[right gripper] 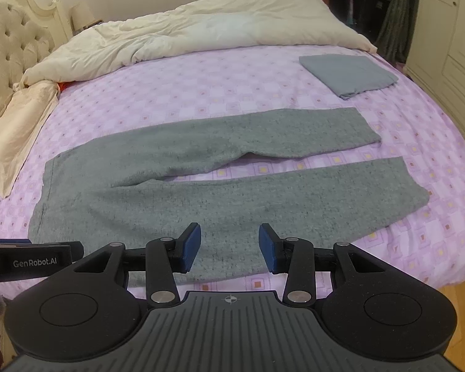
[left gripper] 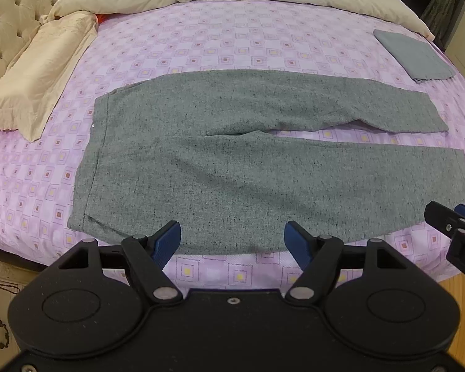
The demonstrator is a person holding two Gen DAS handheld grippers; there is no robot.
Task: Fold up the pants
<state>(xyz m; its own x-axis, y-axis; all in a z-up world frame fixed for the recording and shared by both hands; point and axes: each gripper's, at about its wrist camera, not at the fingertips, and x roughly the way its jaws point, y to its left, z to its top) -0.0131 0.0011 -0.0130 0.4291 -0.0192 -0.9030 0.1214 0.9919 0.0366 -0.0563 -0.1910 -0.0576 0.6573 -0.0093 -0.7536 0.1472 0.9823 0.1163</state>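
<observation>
The grey pants (left gripper: 232,155) lie flat across the purple checked bed (left gripper: 232,46), filling the middle of both frames, waistband at the left, two legs running right with a narrow gap between them. Nothing is folded yet. The left gripper (left gripper: 232,241) and right gripper (right gripper: 229,245) hover at the bottom of their frames over the near edge, jaws apart, holding nothing. The first fold probably lays the near leg over the far one; pinching the near edge at waist and cuff together should keep the knit from sagging.

speckled grey pants (left gripper: 232,167), pink checked sheet (left gripper: 232,37)
</observation>
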